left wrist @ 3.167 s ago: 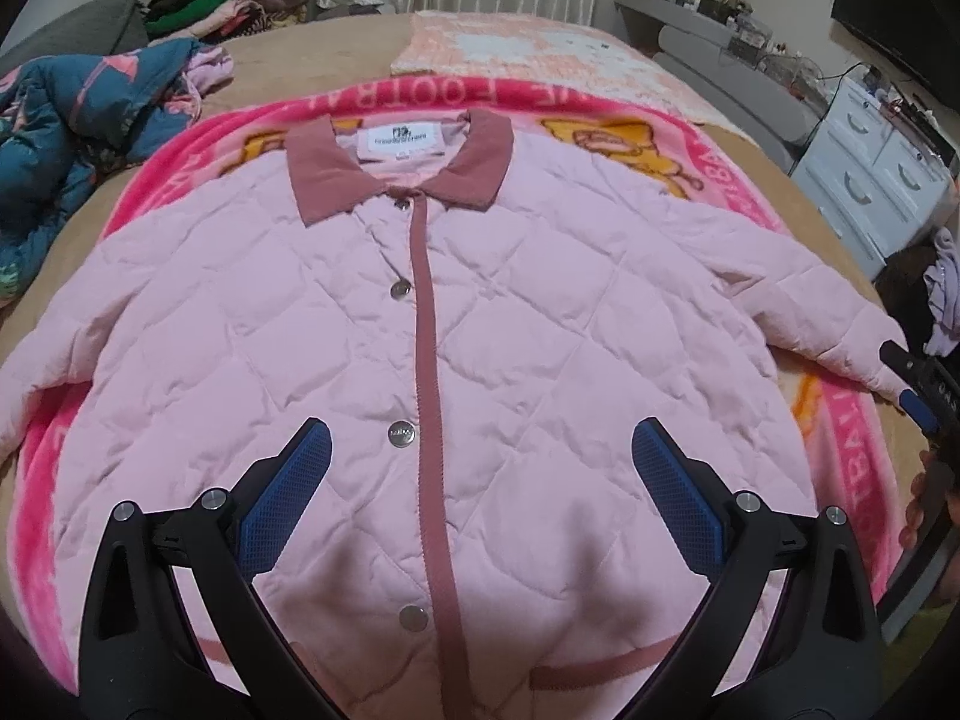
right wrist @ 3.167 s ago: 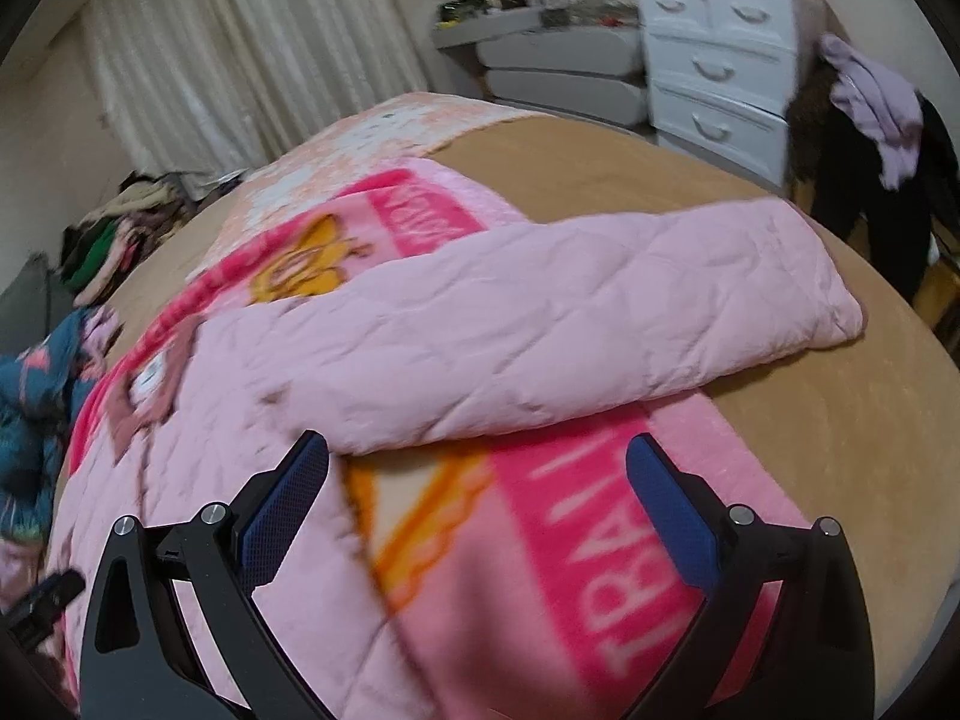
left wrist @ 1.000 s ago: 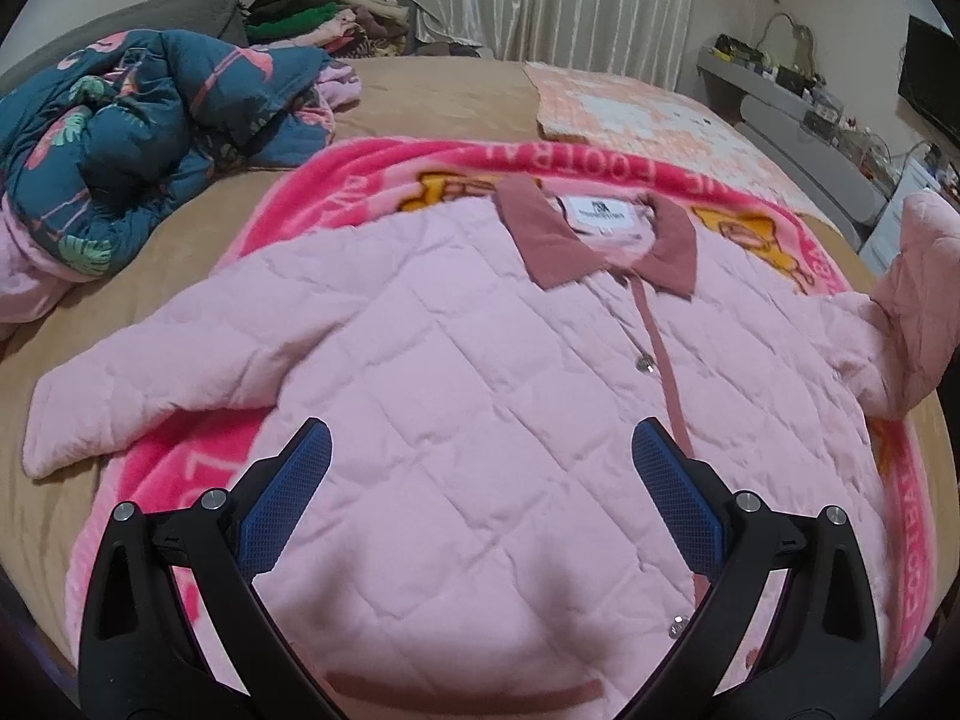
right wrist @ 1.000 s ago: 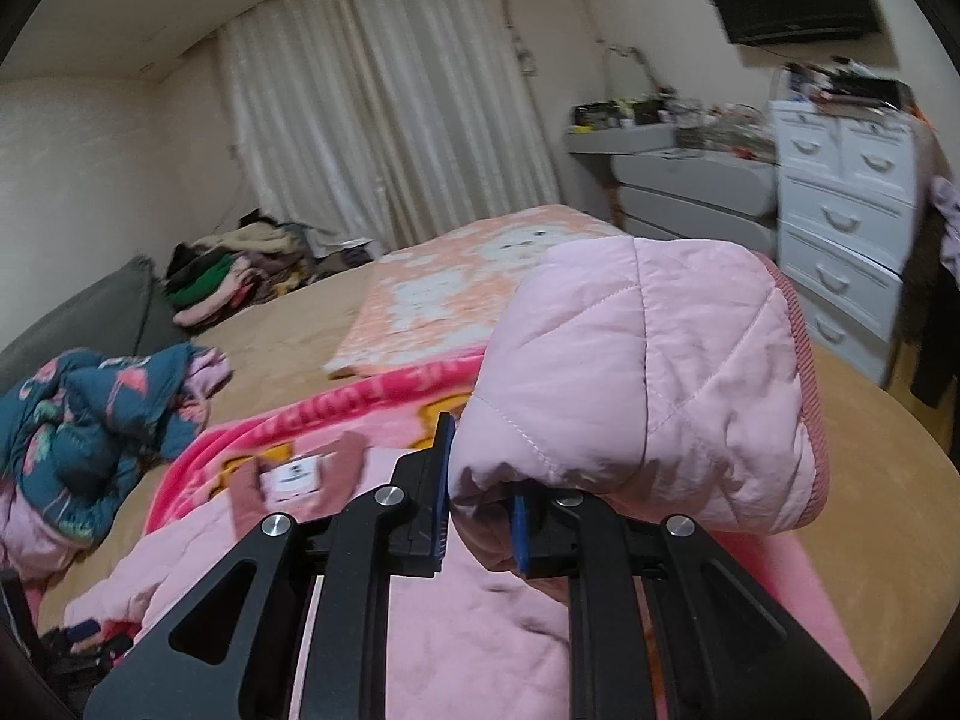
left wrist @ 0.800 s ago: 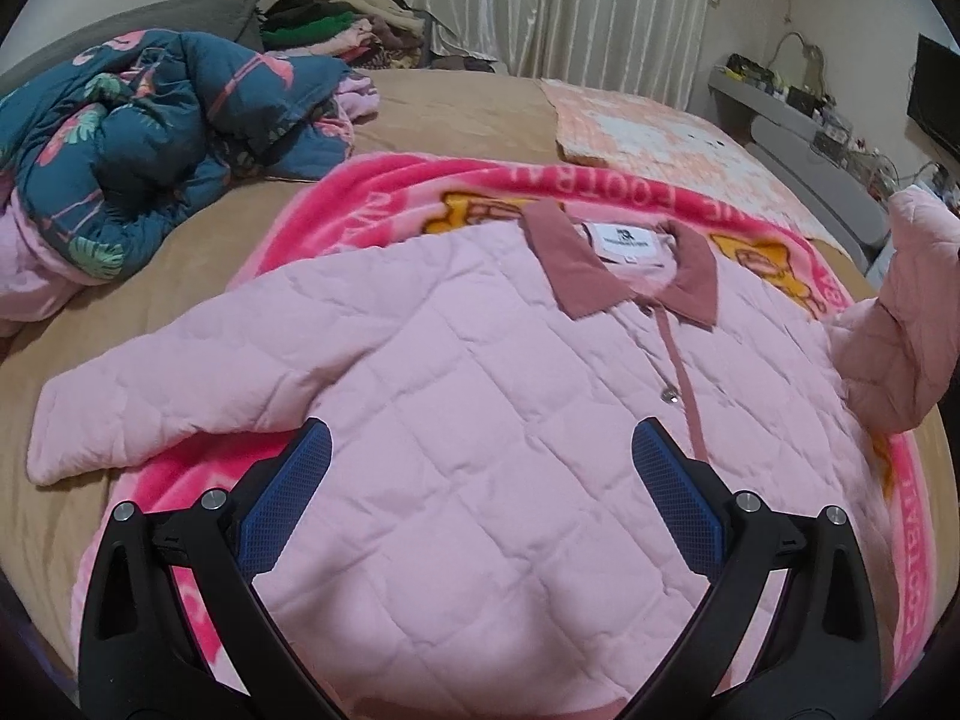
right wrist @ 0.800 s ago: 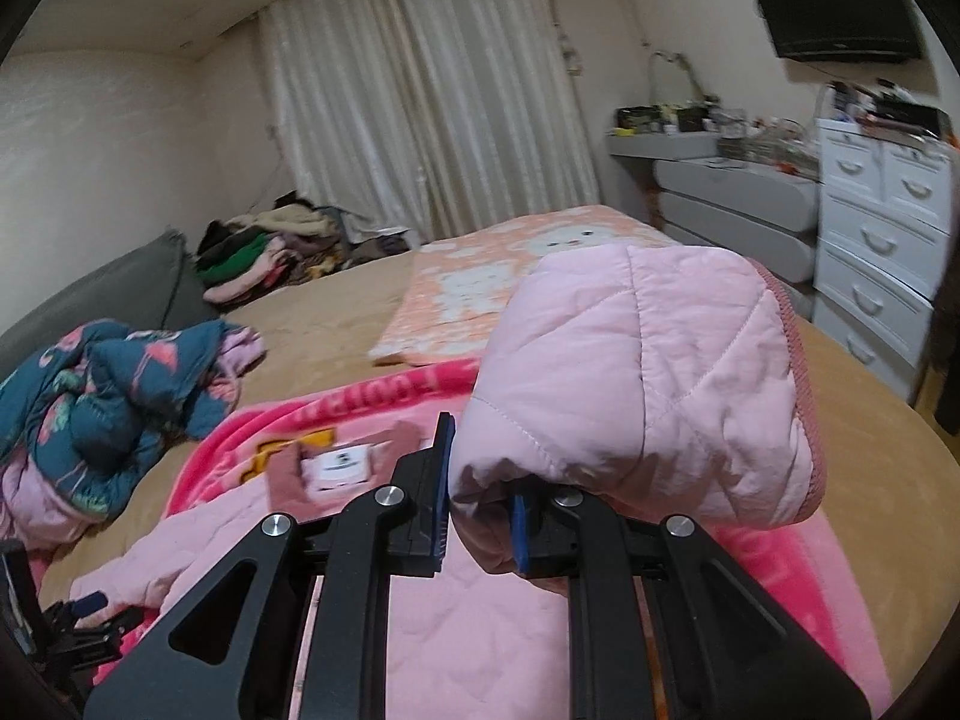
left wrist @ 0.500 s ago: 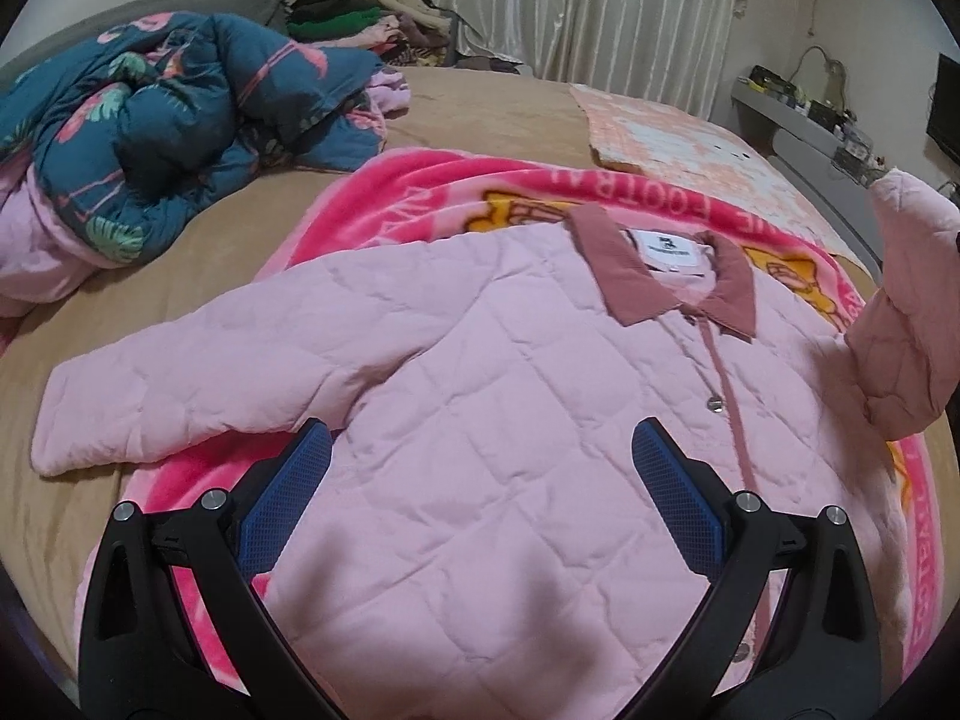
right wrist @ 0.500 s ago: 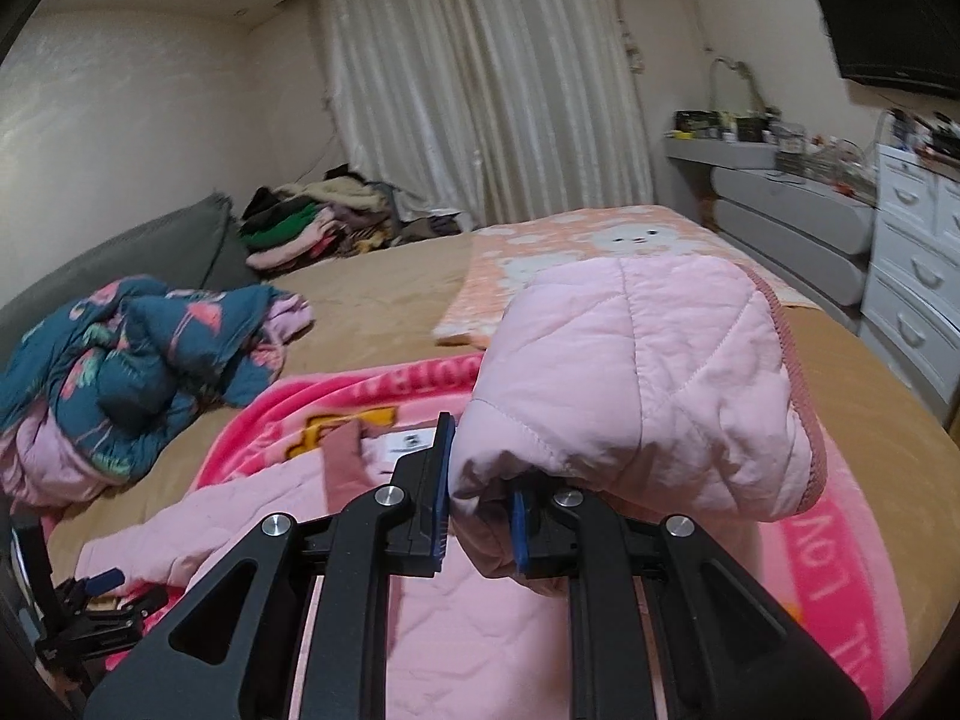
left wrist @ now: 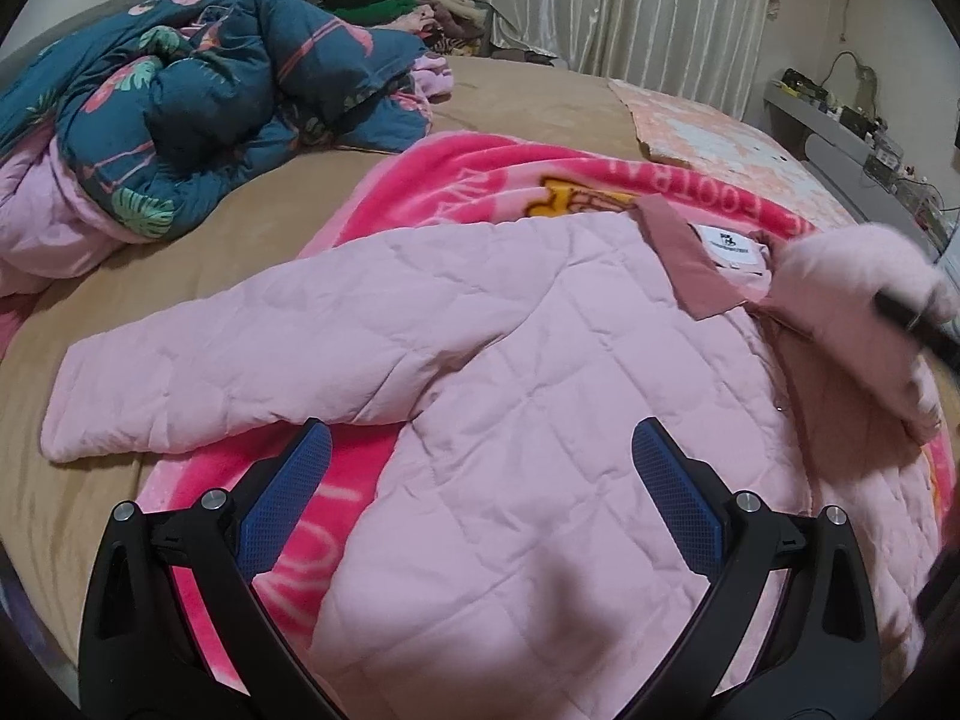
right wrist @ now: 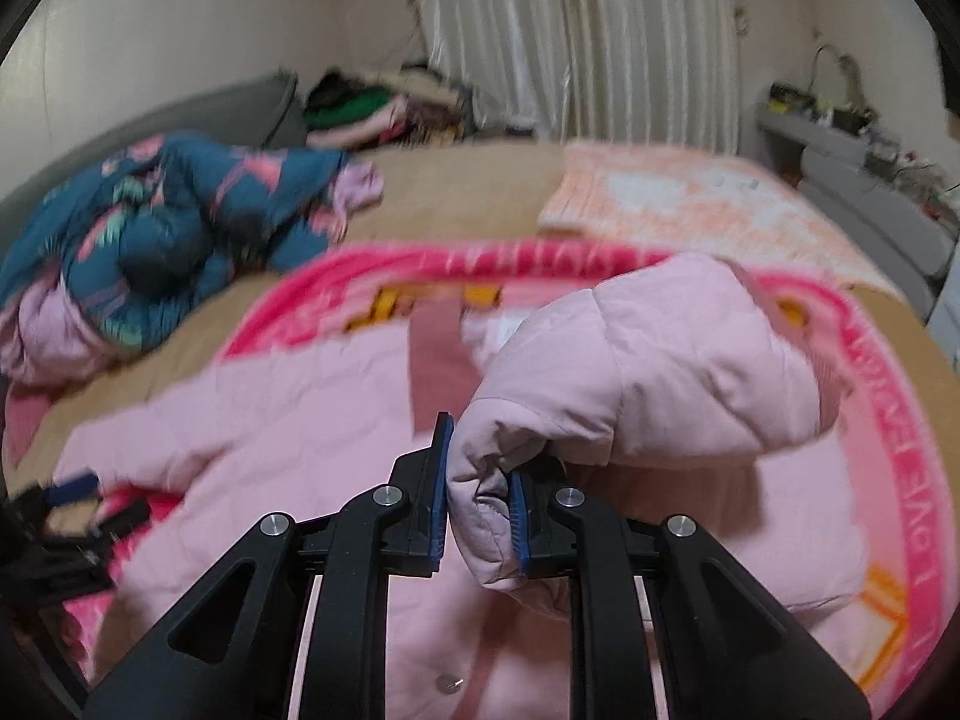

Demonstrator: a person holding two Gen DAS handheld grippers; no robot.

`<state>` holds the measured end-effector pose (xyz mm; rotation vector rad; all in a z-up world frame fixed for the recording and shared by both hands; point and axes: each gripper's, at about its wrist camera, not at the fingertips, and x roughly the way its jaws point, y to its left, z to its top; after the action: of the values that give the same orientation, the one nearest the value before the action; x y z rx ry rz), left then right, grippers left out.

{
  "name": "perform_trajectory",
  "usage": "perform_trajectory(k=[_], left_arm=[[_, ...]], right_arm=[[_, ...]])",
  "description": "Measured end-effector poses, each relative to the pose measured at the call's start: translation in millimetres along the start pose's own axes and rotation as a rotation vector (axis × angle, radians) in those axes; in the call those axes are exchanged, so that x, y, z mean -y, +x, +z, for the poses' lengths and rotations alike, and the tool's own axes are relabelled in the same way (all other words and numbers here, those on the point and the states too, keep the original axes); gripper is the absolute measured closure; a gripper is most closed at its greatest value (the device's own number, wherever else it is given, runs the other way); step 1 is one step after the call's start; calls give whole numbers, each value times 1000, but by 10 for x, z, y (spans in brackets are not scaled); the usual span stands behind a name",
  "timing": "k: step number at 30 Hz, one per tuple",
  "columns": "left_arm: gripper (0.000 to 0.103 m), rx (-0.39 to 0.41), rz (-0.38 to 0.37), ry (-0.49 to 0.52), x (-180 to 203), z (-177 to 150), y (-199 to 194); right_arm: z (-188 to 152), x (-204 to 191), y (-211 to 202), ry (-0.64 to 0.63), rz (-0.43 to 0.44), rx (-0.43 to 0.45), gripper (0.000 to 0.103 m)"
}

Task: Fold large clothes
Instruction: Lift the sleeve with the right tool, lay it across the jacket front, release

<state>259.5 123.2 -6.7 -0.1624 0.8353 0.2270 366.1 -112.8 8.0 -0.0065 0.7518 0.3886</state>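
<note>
A pink quilted jacket (left wrist: 540, 420) with a dusty-rose collar lies face up on a bright pink blanket (left wrist: 492, 174) on the bed. Its left sleeve (left wrist: 210, 372) lies stretched out flat to the left. My left gripper (left wrist: 480, 504) is open and empty above the jacket's left side, near the armpit. My right gripper (right wrist: 480, 510) is shut on the cuff of the right sleeve (right wrist: 648, 378) and holds it lifted over the jacket's chest near the collar. The lifted sleeve also shows blurred in the left wrist view (left wrist: 858, 294).
A crumpled teal flamingo-print quilt (left wrist: 198, 96) lies at the left of the bed. A peach blanket (left wrist: 720, 132) lies at the back right. A pile of clothes (left wrist: 396, 0) sits by the curtains. A grey shelf (left wrist: 840, 144) stands at the right.
My right gripper has carried the sleeve cuff leftward and down over the jacket's chest. My left gripper has shifted left toward the flat left sleeve and stays open.
</note>
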Motion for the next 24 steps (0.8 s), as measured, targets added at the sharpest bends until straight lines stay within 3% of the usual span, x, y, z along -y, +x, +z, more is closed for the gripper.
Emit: perform_trajectory(k=[3, 5, 7, 10, 12, 13, 15, 17, 18, 24], left_arm=[[9, -12, -1, -9, -31, -12, 46], [9, -21, 5, -13, -48, -24, 86], [9, -32, 8, -23, -74, -40, 122], [9, -53, 1, -47, -122, -64, 177], [9, -56, -3, -57, -142, -69, 186], [9, -57, -9, -64, -152, -68, 185], [9, -57, -31, -85, -179, -57, 188], [9, -54, -55, -106, -206, -44, 188], [9, -54, -64, -113, -213, -38, 190], [9, -56, -147, -196, -326, -11, 193]], right_arm=[[-186, -77, 196, 17, 19, -50, 83], [-282, -126, 266, 28, 31, -72, 76], [-414, -128, 324, 67, 57, -97, 59], [-564, -41, 319, 164, 94, -110, 51], [-582, 53, 217, 236, 108, -78, 47], [-582, 111, 139, 280, 95, -43, 35], [-570, 259, -15, 362, 36, 42, 20], [-500, 346, -104, 384, 28, 102, 37], [-455, 334, -113, 355, 25, 102, 62], [-355, -268, -196, 24, 58, 144, 81]])
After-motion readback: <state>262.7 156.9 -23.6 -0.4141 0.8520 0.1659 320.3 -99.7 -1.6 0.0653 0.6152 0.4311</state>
